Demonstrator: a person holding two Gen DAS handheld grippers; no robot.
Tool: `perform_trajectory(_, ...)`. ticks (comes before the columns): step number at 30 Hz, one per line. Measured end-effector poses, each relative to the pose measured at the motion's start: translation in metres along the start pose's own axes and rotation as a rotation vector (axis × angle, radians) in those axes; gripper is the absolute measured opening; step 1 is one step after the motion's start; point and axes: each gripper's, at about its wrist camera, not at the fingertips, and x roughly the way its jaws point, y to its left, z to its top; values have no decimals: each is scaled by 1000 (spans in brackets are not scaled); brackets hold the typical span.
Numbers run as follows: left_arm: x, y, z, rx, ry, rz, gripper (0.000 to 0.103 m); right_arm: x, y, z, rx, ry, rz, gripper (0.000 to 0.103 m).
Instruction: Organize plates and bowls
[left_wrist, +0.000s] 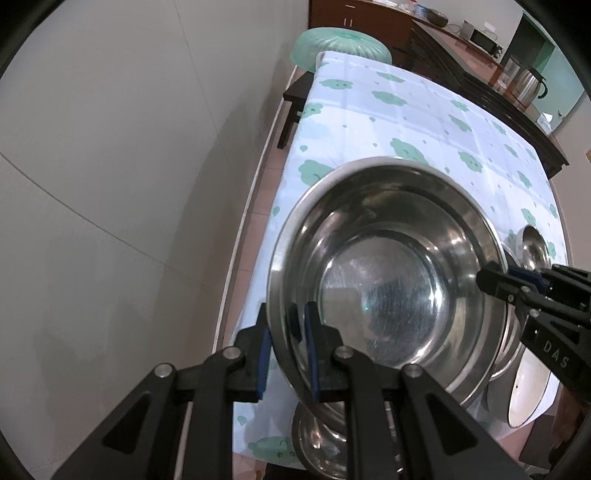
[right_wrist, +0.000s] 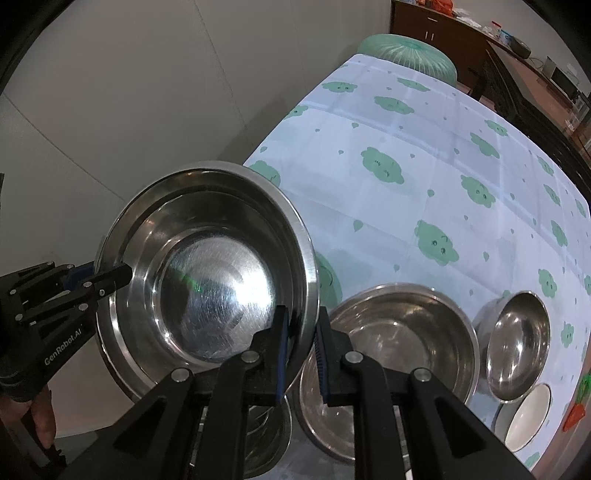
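**Both jaws on the big steel bowl, lifted and tilted**

Your left gripper (left_wrist: 286, 354) straddles the large steel bowl's (left_wrist: 388, 266) near rim, one blue pad inside, one outside, narrow gap; it looks clamped on the rim. Your right gripper (right_wrist: 300, 354) sits the same way on the opposite rim, jaws slightly apart with the rim between them; contact looks likely, but I can't tell if it's fully pinched. Two-sided hold makes sense: wide bowl, thin slippery lip.

The bowl hangs tilted over the surface's (right_wrist: 424, 155) near left edge. Below and right sit a medium steel bowl (right_wrist: 399, 332), a small steel bowl (right_wrist: 517, 339) and a white bowl (right_wrist: 528, 417). Probably you're nesting it there.
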Motion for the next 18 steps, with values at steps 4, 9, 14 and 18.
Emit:
perform_trajectory(4,-3,1,-7,7,0,-5,14,-2,4,-7,6,3,-5,15)
perform_trajectory(9,-5,2,-12,16,-2,-8,14,-4,9,-14,12,3,-10,16)
perform_trajectory(14,-9,3,-15,26,-9,-13,14,-9,14,-19,17,-2,-16,16)
perform_trajectory(18,-11,3,-20,37,-11,-18,14,-11,16,-25,23,-4,-22,16)
